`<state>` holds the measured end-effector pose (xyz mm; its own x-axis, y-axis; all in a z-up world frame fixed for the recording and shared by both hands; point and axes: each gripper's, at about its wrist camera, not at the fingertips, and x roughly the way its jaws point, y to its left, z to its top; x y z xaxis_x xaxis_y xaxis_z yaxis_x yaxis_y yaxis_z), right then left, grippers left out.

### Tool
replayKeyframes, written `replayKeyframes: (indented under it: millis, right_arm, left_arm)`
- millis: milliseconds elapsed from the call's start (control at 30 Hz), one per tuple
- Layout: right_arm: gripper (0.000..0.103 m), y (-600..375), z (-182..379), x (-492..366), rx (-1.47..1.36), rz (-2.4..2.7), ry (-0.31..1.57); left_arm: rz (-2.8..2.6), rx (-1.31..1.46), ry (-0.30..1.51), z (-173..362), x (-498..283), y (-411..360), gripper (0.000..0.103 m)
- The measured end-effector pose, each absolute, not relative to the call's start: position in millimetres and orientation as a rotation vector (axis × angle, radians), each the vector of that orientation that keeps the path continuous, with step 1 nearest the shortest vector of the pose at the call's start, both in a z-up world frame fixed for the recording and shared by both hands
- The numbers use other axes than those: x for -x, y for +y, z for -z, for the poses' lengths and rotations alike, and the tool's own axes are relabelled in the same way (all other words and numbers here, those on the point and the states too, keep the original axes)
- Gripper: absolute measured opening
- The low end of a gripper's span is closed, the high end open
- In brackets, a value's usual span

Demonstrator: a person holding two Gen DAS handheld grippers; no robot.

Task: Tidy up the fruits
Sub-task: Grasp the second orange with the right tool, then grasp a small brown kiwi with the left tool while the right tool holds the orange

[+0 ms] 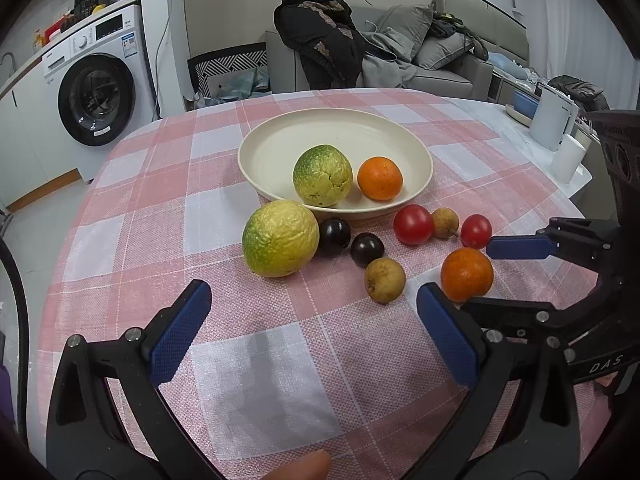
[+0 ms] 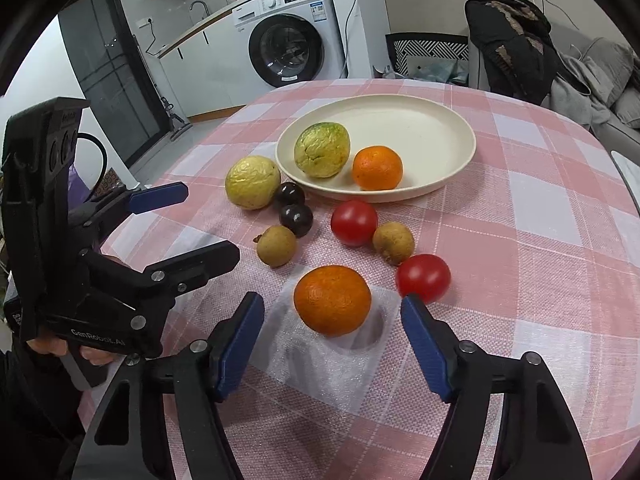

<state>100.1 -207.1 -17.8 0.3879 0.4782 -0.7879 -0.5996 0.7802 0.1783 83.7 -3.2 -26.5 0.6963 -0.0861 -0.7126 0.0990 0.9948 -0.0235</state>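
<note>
Straddling the loose orange on the bench, the right gripper stands partly open, its pads not yet touching the fruit, which lies nearest of the fruit short of the plate. I judge it light and firm under a yielding, bumpy peel, likely to roll; take it across its widest middle, gently. The left gripper hangs wide and empty.
</note>
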Motion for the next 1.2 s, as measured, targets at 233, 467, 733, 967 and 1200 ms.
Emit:
replayKeyframes:
  millis: [233,467,733,967,1200]
  right_arm:
    - [0.054,-201.9,23.2,-100.2,0.149,-0.705,0.961]
    - [0.041,-199.9,24.7,-98.7,0.182,-0.694,0.949]
    - [0.041,-210.7,6.0,-98.3,0.141,-0.674,0.867]
    - [0.041,-220.3,-2.2,-103.6,0.086,-0.669,0.849]
    - [0.041,-224.8,-2.4,-106.2,0.071,-0.662,0.850]
  left_arm:
    - [0.128,-0.003,0.809,28.3,-84.1,-3.3,0.102]
    - [0.160,-0.027,0.823,30.7,-83.8,-10.5,0.100]
    - [0.202,-0.028,0.850,36.1,-85.4,-16.9,0.088]
    - [0.199,-0.028,0.879,42.6,-91.4,-24.4,0.069]
    - [0.240,-0.010,0.907,48.4,-99.1,-32.6,0.052]
